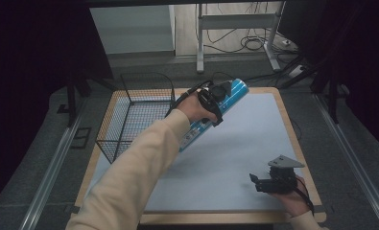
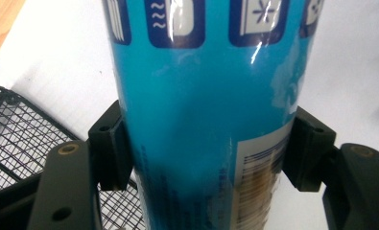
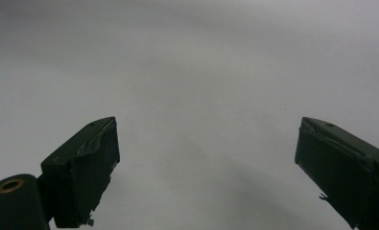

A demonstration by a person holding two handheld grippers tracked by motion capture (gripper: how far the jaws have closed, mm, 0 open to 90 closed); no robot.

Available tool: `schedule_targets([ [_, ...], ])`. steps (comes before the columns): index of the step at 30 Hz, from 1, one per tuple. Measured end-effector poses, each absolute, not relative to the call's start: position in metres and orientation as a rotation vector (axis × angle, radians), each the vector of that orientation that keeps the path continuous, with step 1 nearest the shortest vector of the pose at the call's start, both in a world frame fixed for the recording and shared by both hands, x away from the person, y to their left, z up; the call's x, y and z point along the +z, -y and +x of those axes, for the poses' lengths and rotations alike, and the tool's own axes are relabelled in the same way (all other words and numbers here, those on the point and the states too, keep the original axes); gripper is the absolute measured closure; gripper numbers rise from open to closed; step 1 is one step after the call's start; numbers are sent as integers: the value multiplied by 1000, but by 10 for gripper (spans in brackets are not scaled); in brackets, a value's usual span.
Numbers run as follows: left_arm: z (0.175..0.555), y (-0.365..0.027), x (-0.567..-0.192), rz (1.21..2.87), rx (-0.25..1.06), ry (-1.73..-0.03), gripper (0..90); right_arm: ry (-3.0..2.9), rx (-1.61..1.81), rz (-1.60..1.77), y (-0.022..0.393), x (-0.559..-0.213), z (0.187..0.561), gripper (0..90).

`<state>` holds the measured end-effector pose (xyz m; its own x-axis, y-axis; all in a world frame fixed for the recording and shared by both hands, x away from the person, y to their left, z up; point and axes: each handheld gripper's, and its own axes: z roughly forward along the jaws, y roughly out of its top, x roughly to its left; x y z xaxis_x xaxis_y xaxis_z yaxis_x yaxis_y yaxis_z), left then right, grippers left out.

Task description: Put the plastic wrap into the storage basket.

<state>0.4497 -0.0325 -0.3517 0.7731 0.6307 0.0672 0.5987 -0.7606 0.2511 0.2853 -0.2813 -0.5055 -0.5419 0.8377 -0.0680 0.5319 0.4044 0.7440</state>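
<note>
Blue tube sits clamped across its middle in my left gripper, tilted above the mat beside the wire basket, likely headed there, while my right gripper rests spread and empty nearby.

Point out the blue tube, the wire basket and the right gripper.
blue tube (image 1: 235, 89), high view, upper end beyond the hand.
wire basket (image 1: 129, 125), high view, its mesh floor.
right gripper (image 1: 254, 182), high view, between its open jaw tips.
</note>
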Motion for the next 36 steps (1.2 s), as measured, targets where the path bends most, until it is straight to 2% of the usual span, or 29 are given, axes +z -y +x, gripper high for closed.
schedule_targets([
  [17,459,23,-317,2751,324,-965,315,-2233,943,1170,282,-506,285,84],
  [36,468,-8,-308,2710,374,-1044,315,-2233,955,1177,282,-505,285,86],
])
